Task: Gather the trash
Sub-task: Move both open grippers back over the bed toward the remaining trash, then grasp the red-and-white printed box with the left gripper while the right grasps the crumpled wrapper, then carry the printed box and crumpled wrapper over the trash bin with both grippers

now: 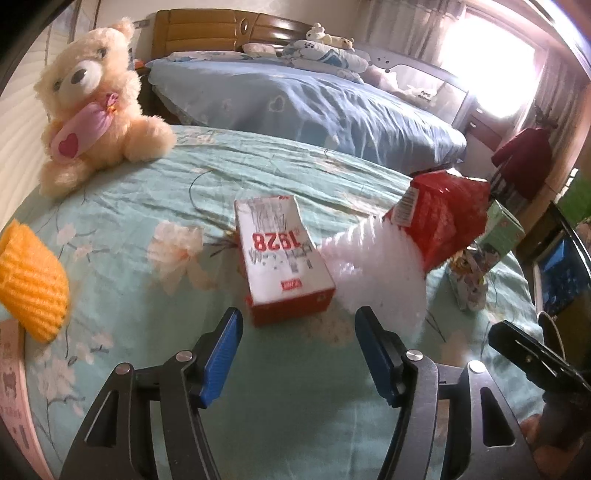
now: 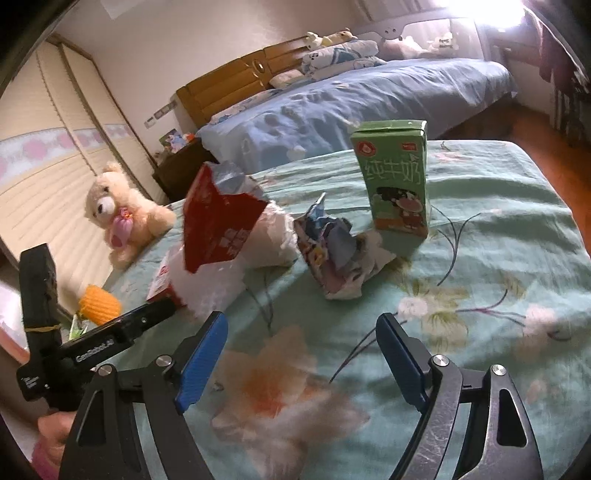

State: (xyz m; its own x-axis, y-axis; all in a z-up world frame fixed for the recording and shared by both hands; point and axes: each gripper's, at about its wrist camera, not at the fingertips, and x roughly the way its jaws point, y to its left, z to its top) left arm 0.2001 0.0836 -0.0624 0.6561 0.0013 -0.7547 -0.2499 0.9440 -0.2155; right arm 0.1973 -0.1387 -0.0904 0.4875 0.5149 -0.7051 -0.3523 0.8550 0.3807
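Blue-sheeted bed behind, wooden headboard, bright window, ribbed wardrobe doors left.

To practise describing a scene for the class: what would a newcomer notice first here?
A cream teddy bear sits at the far left of the floral green bedspread. Mid-bed lies a red-and-white box beside a red wrapper and white foam netting. A green milk carton stands upright further right.
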